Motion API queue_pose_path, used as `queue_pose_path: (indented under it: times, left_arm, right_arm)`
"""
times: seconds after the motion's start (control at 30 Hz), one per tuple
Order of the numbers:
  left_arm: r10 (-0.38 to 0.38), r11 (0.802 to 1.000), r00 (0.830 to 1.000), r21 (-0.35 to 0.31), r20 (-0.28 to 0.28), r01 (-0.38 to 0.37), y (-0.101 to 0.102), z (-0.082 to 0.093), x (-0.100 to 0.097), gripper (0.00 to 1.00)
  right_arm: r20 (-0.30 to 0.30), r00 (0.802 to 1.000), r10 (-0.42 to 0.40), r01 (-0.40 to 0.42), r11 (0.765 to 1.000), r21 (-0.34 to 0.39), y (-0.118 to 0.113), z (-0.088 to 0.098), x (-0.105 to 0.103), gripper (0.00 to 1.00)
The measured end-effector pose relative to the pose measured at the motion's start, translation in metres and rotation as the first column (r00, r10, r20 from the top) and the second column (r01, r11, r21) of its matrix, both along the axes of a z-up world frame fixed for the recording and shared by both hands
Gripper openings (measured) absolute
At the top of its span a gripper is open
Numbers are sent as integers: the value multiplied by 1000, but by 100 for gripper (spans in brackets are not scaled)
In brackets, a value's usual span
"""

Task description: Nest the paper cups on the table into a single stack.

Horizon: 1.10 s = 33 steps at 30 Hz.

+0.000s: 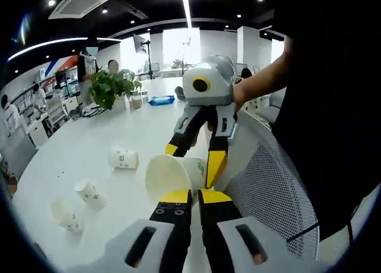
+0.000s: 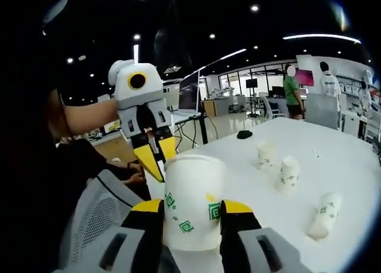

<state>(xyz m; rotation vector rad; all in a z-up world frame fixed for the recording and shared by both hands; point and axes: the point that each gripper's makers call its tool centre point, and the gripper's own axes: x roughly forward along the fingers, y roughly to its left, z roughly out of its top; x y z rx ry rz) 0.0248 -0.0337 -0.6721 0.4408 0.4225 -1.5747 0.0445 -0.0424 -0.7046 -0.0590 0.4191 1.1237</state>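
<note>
In the right gripper view, a paper cup (image 2: 193,201) is clamped between the jaws of the right hand-held gripper (image 2: 193,216) at lower centre. It is held by its side wall, printed green marks facing the camera, base toward the top of the frame. In the left gripper view the same cup (image 1: 175,175) sits at centre with its open mouth turned toward the left hand-held gripper (image 1: 190,197). That orientation probably serves the nesting, since an exposed mouth can be slid over another cup or can take one in.

The left hand-held gripper's yellow-tipped jaws are drawn together with nothing between them, just below the cup's rim. In the right gripper view it (image 2: 153,157) points down from the upper left, just behind the held cup, likely brought near to steady or take it.

Three loose cups remain on the white worktop (image 1: 89,148), well apart. In the left gripper view, at middle and lower left, one (image 1: 123,159) lies on its side, another (image 1: 90,194) is tipped, and a third (image 1: 64,216) lies nearer the frame's edge. They are judged not yet stacked, so the task is at an early stage.

A potted plant (image 1: 110,87) stands at upper left, clear of the work.
</note>
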Motion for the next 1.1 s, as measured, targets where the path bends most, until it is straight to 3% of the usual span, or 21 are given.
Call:
queue_pose_path:
  times: [0.3,0.63,1.1]
  left_arm:
    - [-46,999,999,17,-15,46,0,-1,-8,0]
    - [-47,998,999,33,-2,47,1,-2,-6,0]
    - [-53,995,996,83,65,48,1,-2,7,0]
  right_arm:
    - [-17,1000,-24,24,999,-24,-3,-3,1,39]
    - [-14,997,-82,82,997,-17,-17,1,6,57]
    - [0,983,-182,182,983,-24,-38,-4,13,80]
